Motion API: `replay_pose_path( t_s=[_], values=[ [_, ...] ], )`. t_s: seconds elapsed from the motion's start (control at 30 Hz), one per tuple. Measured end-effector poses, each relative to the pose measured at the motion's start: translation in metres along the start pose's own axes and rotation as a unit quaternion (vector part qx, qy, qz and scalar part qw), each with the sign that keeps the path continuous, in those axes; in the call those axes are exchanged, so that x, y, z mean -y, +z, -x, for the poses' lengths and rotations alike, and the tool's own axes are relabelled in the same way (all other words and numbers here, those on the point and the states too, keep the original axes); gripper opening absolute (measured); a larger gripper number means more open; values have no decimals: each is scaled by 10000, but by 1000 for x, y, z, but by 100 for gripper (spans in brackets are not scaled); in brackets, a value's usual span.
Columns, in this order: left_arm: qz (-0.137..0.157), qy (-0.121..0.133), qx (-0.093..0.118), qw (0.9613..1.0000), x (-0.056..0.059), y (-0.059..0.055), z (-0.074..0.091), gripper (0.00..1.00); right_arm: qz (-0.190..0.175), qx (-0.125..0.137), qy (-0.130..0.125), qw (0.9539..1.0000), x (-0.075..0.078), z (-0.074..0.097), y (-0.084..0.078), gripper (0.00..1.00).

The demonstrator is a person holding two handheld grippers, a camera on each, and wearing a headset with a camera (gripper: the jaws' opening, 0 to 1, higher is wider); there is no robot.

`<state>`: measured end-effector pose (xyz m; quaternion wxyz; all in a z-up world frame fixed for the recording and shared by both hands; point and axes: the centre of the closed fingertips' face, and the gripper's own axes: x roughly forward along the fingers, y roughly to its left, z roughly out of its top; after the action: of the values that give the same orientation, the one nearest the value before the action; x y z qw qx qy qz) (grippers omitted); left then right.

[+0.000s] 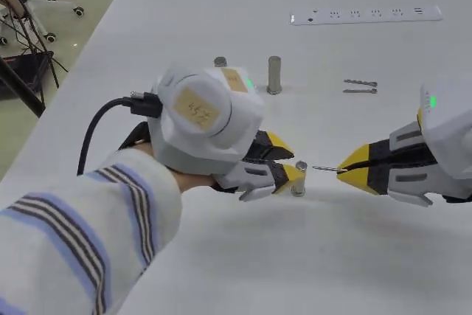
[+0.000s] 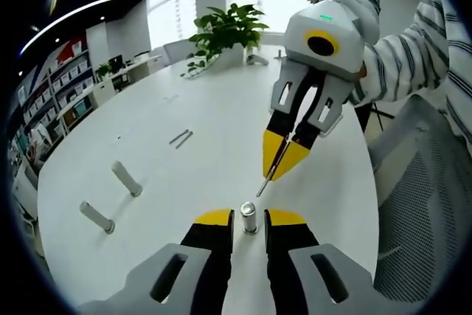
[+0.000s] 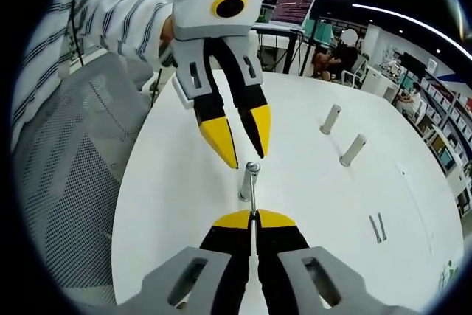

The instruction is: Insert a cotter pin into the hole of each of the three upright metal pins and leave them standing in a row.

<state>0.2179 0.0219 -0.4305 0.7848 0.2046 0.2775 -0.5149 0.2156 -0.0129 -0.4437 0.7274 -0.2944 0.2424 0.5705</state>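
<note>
Left hand-held gripper [image 1: 289,161] straddles pin [image 1: 299,180] — right [image 1: 346,168] (gripping cotter [image 1: 324,169]).

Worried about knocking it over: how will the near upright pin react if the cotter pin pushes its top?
The pin is tall and slim on a small base, so it likely tips; the left gripper straddles it, jaws open, probably not bracing it. Round and polished, it may roll once down. The thin cotter pin in the right gripper might flex.

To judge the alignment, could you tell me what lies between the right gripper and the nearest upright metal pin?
In the head view, only the cotter pin held by the right gripper, its free end pointing at the metal pin.
</note>
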Motion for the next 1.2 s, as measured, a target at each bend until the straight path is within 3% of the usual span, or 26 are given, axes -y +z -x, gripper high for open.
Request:
replay_pose_path(
  t_s=[0.43,0.6,0.93,1.2],
  values=[
    [-311,-24,-199,9993,-1,-4,-8,11,36,-64,58,10000,0,-6,-2,0],
    [-400,-12,-210,9990,-2,-3,-8,6,68,-60,82,9999,-1,-8,-2,0],
    [-649,-50,-285,9975,-1,-4,-10,6,67,-14,118,9999,-2,-11,1,0],
    [-591,-78,-292,9978,-2,-3,-12,6,91,0,141,9999,-3,-14,3,0]
  ],
)
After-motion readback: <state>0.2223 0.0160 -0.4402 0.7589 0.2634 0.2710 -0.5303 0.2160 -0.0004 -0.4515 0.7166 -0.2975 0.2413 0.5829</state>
